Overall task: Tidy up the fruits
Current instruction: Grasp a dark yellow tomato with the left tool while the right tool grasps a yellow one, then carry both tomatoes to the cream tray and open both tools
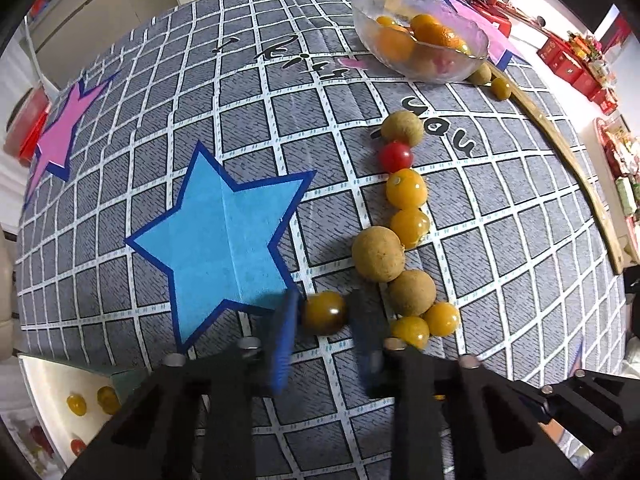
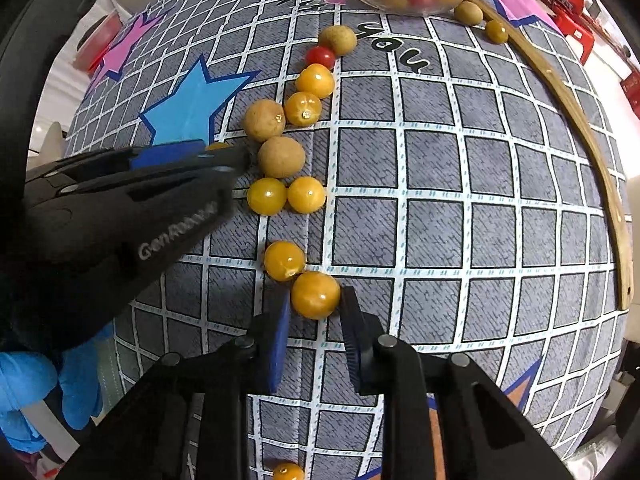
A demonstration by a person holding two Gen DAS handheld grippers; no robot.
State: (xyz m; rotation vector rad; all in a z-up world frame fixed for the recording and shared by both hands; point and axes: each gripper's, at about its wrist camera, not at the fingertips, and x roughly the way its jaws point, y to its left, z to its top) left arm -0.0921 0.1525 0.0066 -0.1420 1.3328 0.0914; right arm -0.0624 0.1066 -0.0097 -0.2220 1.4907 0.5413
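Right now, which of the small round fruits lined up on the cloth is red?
The cherry tomato, the only red one in the line, sits between a brown longan and a yellow fruit.

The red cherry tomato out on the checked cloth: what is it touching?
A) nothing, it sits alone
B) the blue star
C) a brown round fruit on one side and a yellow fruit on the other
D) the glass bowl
C: the red cherry tomato sits wedged in the row between a brown round fruit and a yellow fruit, away from the glass bowl.
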